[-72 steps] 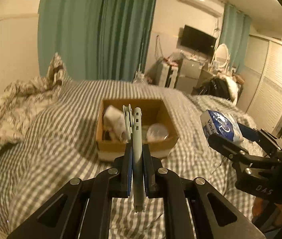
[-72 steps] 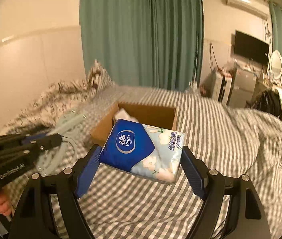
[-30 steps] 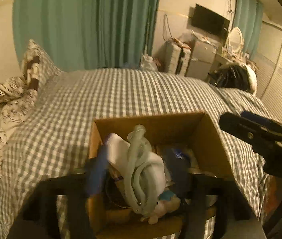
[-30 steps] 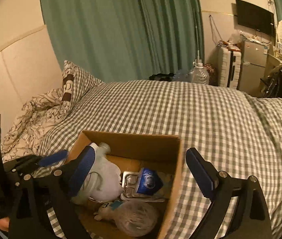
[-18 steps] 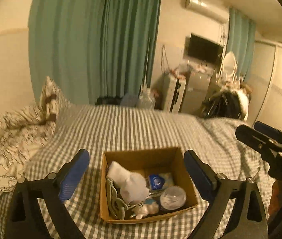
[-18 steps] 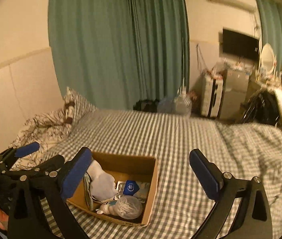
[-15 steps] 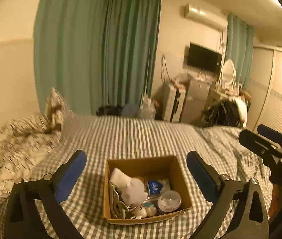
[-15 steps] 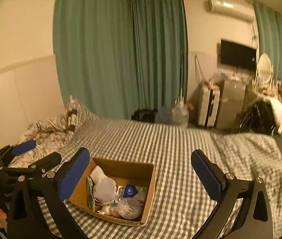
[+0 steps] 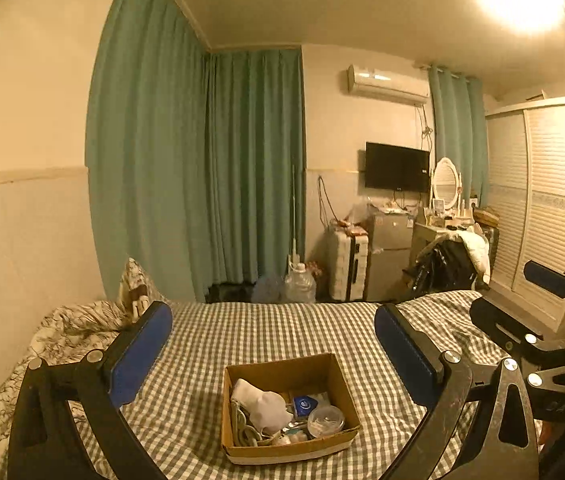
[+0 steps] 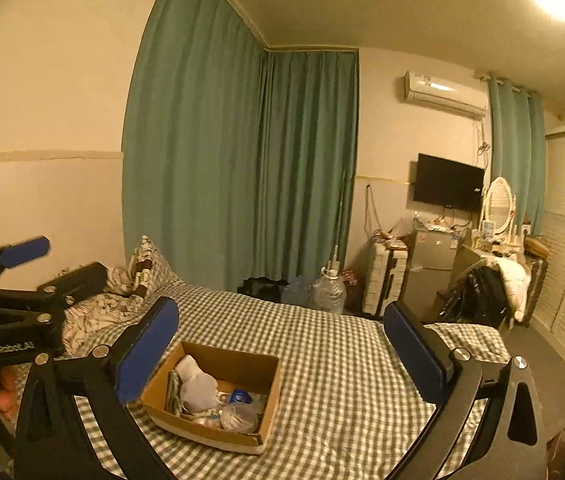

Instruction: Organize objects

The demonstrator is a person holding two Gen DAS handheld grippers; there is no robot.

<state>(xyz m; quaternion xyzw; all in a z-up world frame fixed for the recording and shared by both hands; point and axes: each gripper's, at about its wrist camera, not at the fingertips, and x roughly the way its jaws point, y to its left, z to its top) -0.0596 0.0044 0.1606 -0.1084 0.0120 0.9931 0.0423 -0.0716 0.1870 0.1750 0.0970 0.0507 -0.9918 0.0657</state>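
A brown cardboard box (image 9: 338, 376) stands on the checked bed and holds several items: a white cloth (image 9: 260, 402), a blue tissue pack (image 9: 303, 403), a clear round lid (image 9: 325, 421) and a pale hanger (image 9: 238, 424). The box also shows in the right wrist view (image 10: 270, 364). My left gripper (image 9: 272, 350) is open and empty, held high above and behind the box. My right gripper (image 10: 282, 348) is open and empty, also well above the box. The right gripper shows at the right edge of the left wrist view (image 9: 538, 320); the left gripper at the left of the right wrist view (image 10: 14, 276).
The bed (image 9: 274, 328) has a grey checked cover, with a patterned duvet and pillow (image 9: 82, 320) at the left. Green curtains (image 9: 202, 180), a suitcase (image 9: 348, 266), a small fridge (image 9: 388, 252), a wall TV (image 9: 396, 166) and a white wardrobe (image 9: 542, 200) stand beyond.
Both grippers let go of the hanger and the tissue pack into the box, opened, and rose up and back away from it.
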